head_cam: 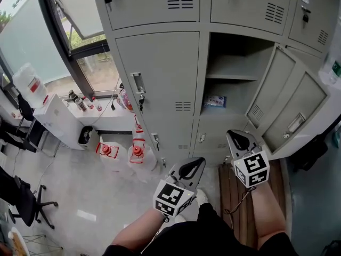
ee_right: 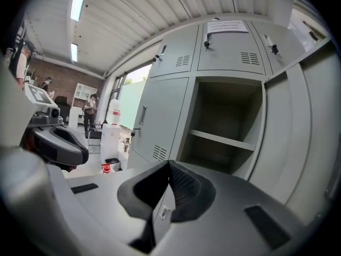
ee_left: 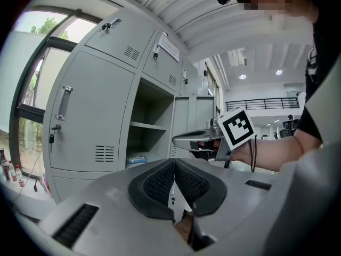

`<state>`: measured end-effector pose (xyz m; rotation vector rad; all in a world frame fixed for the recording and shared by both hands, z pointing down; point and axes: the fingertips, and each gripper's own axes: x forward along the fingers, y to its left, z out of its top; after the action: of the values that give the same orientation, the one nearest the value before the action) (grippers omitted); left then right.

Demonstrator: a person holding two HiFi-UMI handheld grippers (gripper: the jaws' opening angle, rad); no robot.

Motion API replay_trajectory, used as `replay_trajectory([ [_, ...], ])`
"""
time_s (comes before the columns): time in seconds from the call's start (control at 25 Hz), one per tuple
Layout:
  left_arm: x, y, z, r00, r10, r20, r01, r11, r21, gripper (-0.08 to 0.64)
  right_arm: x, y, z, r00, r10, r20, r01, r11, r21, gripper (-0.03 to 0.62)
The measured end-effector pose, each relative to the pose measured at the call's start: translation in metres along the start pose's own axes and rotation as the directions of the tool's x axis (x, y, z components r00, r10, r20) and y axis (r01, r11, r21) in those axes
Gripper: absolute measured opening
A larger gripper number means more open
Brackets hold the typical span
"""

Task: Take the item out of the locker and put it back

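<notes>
The grey left gripper (head_cam: 192,169) and right gripper (head_cam: 241,141) hang closed and empty before the grey metal locker (head_cam: 160,79). A flat blue-and-white packet (head_cam: 214,101) lies on its open compartment's floor, near the left wall.

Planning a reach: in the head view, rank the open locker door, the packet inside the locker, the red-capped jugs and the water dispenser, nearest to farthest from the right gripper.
From the right gripper:
1. open locker door, just to its right
2. packet, ahead inside the locker
3. red-capped jugs, on the floor, left
4. water dispenser, far left
</notes>
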<state>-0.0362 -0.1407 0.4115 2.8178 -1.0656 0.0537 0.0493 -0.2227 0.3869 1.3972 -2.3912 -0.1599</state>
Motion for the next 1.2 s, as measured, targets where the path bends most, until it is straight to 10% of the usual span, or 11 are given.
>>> replay_trajectory([
  [0.72,0.071,0.040,-0.007,0.997,0.056,-0.046,-0.057,0.998,-0.003,0.017,0.106,-0.059,-0.034,0.981,0.112,-0.160,-0.146,0.964,-0.224,0.183],
  [1.2,0.104,0.068,-0.014,0.994,0.088,-0.063,-0.088,0.996,-0.006,0.017,0.173,-0.084,-0.085,0.936,0.096,-0.338,-0.239,0.878,-0.414,0.218],
])
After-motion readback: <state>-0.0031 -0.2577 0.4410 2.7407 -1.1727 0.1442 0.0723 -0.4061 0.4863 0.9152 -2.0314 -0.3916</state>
